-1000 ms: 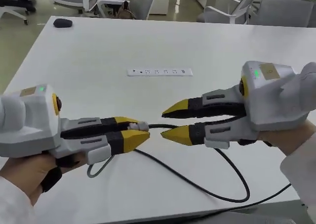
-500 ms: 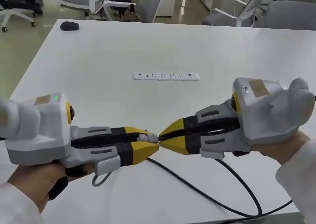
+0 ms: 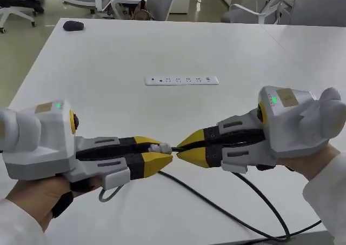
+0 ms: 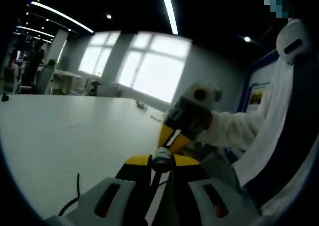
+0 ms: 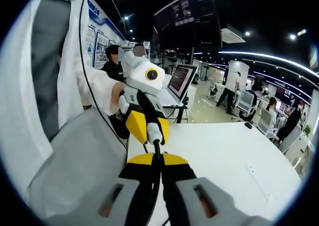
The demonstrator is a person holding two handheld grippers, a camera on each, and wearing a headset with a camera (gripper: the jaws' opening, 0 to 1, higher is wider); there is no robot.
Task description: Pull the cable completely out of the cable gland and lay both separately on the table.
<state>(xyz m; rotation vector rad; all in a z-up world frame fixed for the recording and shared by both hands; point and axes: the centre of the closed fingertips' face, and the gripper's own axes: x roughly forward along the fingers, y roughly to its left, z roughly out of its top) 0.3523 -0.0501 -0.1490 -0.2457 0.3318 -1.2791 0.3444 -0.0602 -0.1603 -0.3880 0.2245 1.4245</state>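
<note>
Jaws: left gripper (image 3: 166, 149) clamped on gland (image 3: 158, 147), right gripper (image 3: 179, 149) on cable (image 5: 155, 150) just beside it. Cable apparently not yet out; laying both on the desk (image 3: 162, 50) remains.

the left gripper (image 3: 166, 151) and right gripper (image 3: 179, 150) each have a boxy pale grey housing, black jaws ending in yellow wedge tips (image 3: 154, 164), a small green light (image 3: 57, 105) and a tan square label (image 3: 287, 98) on top. white sleeves (image 3: 327, 196) cover both wrists.

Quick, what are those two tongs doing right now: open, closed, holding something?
Left tongs: closed on the cable gland.
Right tongs: closed on the black cable.
</note>
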